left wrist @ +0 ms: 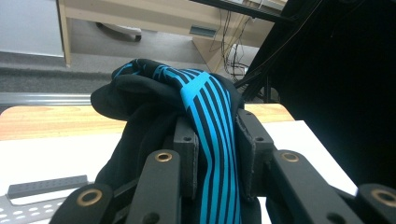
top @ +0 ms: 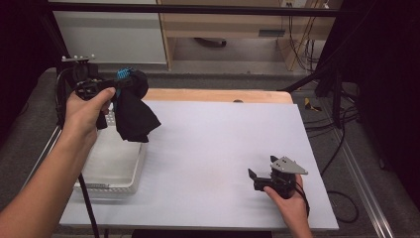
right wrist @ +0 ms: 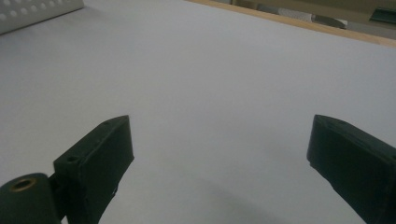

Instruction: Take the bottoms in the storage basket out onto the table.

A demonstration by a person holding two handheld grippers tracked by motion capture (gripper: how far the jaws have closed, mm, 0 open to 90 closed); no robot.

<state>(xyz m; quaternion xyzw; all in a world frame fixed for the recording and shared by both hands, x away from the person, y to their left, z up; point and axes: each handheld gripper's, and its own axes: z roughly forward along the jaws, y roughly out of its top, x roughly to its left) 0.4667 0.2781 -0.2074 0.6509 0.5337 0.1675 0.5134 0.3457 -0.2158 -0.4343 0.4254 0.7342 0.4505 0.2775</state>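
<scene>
My left gripper (top: 116, 88) is clamped on the black-and-blue striped garment (top: 132, 111), held aloft above the white basket (top: 111, 168). My right gripper (top: 260, 178) rests on the table (top: 213, 148), jaws apart. Next move, I judge: carry the garment over the bare table and lower it.

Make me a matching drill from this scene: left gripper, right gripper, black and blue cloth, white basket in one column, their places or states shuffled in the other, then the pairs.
Things:
1. left gripper
2. right gripper
3. black and blue striped cloth
4. white basket

States or places:
A. stands on the table's near left part, under the raised hand
B. jaws wide apart, low over the bare white table
C. hangs in the air, bunched
D. jaws closed on fabric

Pairs: 1-D, 2-B, 3-C, 4-A
</scene>
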